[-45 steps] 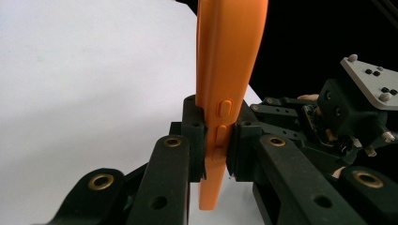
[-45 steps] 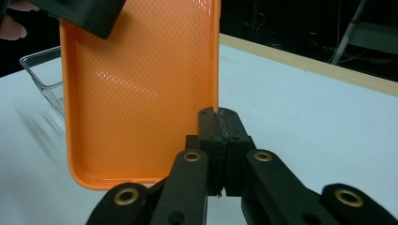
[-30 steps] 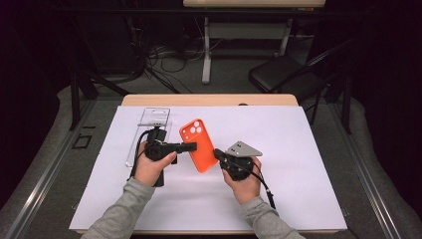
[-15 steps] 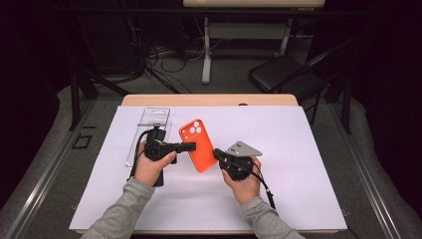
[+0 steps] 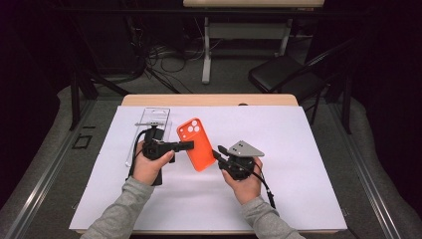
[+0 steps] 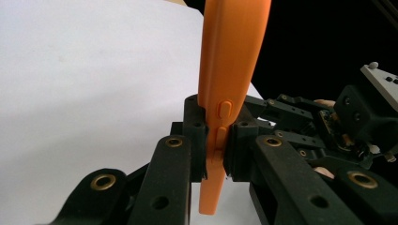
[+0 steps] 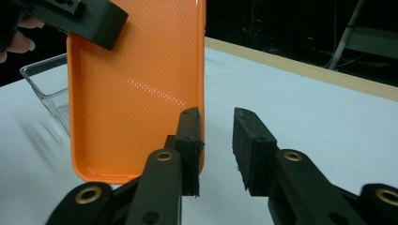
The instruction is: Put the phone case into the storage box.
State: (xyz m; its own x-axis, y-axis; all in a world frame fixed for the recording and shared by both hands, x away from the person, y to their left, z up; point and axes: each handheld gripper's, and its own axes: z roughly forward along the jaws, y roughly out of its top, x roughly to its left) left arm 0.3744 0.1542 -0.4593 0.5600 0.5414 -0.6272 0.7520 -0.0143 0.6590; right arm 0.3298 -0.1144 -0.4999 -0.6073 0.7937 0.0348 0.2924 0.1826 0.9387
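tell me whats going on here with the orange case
A person works at a table with a gripper in each hand. The left gripper is clamped on the edge of the orange case, holding it up off the white sheet. The right gripper has just been opening; its jaws stand apart beside the case's edge, not pressing it. A clear tray lies behind.

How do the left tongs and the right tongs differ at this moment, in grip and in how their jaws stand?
The left tongs are shut on the orange phone case, pads pressing both sides of its edge; the right tongs stand open with a gap, having just been opening, and nothing lies between their jaws. The left tongs hold the case up off the white sheet; the right tongs sit beside its other edge. Both are black, hand-held, and point at the case.
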